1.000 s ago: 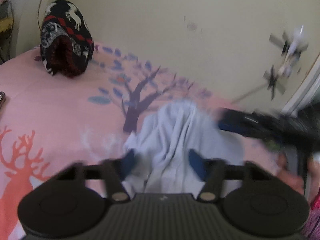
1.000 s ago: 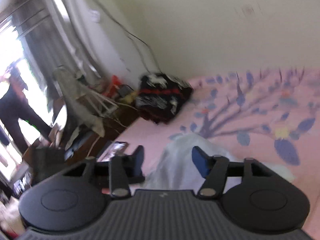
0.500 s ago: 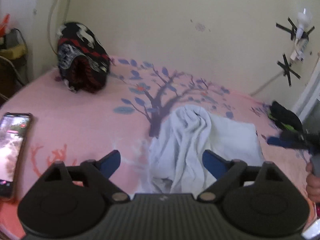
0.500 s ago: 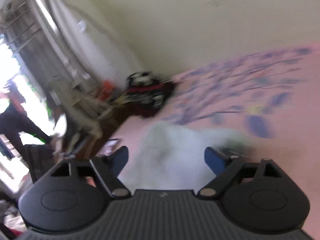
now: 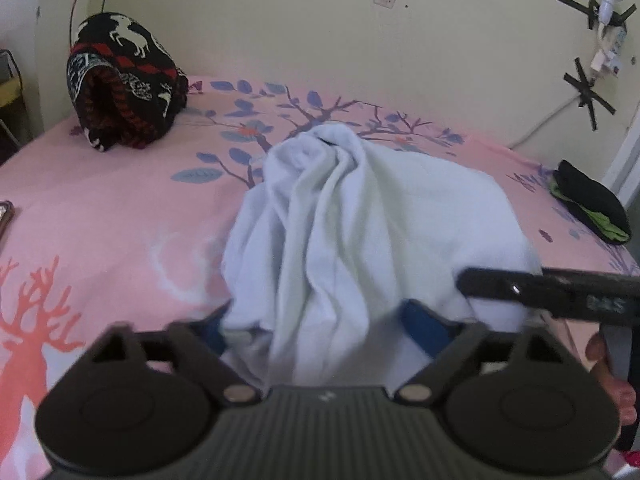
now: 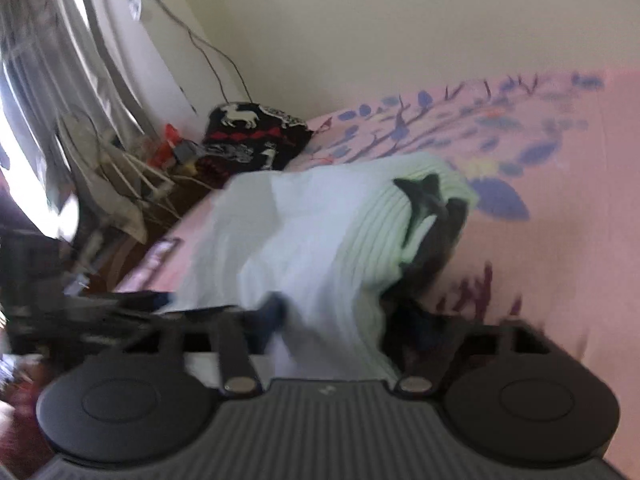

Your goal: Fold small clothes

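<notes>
**Pale garment bunched between the left gripper's open fingers**

The left gripper sits low over the pink bedsheet, its blue-padded fingers spread apart with the near edge of a rumpled light-blue garment lying between them. The cloth rises ahead of the tool into a gathered ridge of folds. To the tool's right, the right gripper reaches in sideways as a dark bar touching the garment's right edge; its finger state cannot be told. Far ahead on the left stands a black patterned knit item against the wall. Far right lies a black-and-green cloth.
</notes>
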{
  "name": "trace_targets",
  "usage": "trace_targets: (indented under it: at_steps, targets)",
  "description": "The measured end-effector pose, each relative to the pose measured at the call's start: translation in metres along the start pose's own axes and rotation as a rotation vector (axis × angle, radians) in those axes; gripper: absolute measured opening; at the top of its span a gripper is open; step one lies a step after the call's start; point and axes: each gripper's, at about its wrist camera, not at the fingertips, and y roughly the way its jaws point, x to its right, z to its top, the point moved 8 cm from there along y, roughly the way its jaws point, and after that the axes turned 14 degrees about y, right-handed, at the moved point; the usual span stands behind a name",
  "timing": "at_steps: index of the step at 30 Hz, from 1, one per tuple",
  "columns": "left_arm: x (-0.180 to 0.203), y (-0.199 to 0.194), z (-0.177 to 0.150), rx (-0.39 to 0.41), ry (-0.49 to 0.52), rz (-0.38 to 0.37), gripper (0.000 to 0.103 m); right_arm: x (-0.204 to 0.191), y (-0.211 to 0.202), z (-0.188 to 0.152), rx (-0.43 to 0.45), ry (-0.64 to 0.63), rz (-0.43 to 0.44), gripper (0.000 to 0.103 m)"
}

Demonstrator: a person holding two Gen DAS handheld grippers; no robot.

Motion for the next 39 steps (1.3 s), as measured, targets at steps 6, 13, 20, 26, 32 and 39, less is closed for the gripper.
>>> trace_targets:
  at_steps: [6,13,20,26,32,39]
  targets:
    - [0.042,0.029,0.058,-0.032,0.025,-0.074,0.038,0.029,-0.044,0.044,0.123,0.047,-0.001,0.017]
    - [0.141,0.106,0.127,-0.018,0.092,-0.226,0.039,0.117,-0.12,0.095,0.308,0.098,-0.183,0.018]
    - [0.176,0.137,0.117,0.05,0.317,0.094,0.093,0.195,-0.12,0.083,0.283,0.368,-0.002,0.052]
    - [0.155,0.139,0.112,0.017,0.182,-0.004,0.099,0.193,-0.125,0.082,0.321,0.349,0.002,0.072]
    - [0.156,0.142,0.113,0.013,0.191,-0.01,0.102,0.198,-0.126,0.084,0.354,0.364,-0.004,0.074]
    - [0.157,0.143,0.111,0.004,0.219,-0.022,0.103,0.212,-0.137,0.081,0.386,0.458,0.04,0.077]
